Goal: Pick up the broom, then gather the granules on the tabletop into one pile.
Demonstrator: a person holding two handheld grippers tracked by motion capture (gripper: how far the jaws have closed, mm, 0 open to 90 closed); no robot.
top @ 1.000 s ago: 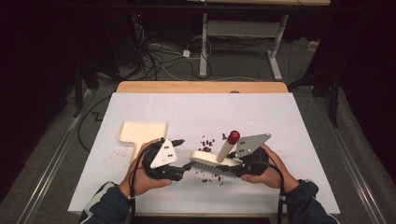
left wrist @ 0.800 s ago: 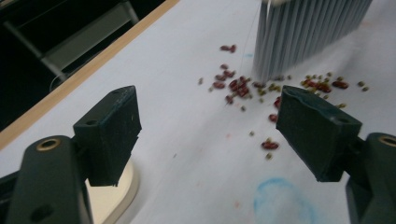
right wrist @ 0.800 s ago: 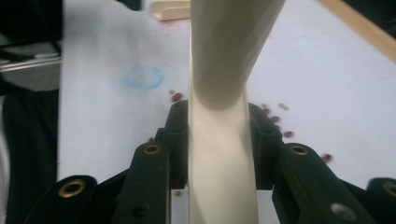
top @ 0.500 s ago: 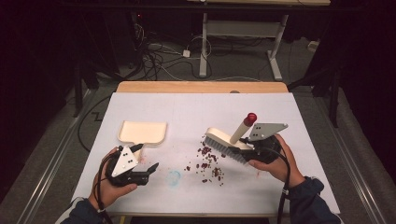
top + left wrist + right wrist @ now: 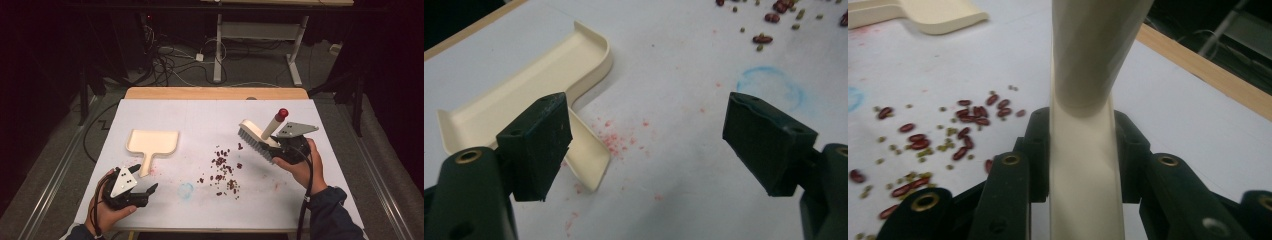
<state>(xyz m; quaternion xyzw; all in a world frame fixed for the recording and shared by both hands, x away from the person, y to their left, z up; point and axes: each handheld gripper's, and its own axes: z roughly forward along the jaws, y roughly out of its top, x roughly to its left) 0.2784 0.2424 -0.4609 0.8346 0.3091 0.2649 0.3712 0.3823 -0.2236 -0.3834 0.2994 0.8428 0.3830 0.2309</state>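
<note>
Jaws: your left gripper (image 5: 142, 191) has its jaws spread wide with nothing between them; your right gripper (image 5: 280, 148) has its jaws pressed onto the handle of the brush (image 5: 256, 136), which is why the brush rides with your hand.

High view, brush: you hold it tilted over the right part of the bench (image 5: 210, 112), bristles down and turned toward the spill, its red-tipped handle pointing up and away. That angle looks ready for a sweep leftward.

High view, beans: the scattered beans (image 5: 222, 170) lie in the middle of the white sheet, between the brush and the dustpan (image 5: 151, 143), so a push from the right would likely carry them toward the pan.

High view, dustpan: it lies flat to the left of the beans, its handle pointing toward your left hand. Your left gripper sits just beside that handle end, not touching it.

Left gripper view, jaws: the two black pads stand well apart, aimed at the bench; the dustpan handle (image 5: 589, 152) lies near the left pad, just ahead of it. You seem placed to close on it, but the handle is not yet between the pads.

Left gripper view, marks: a faint blue ring (image 5: 769, 87) and pink specks stain the sheet.

Right gripper view, grip: the cream brush handle (image 5: 1083, 165) runs straight up between the closed jaws, held firmly at its narrow part; the beans (image 5: 948, 137) lie to its left and the dustpan (image 5: 923, 15) farther off.
</note>
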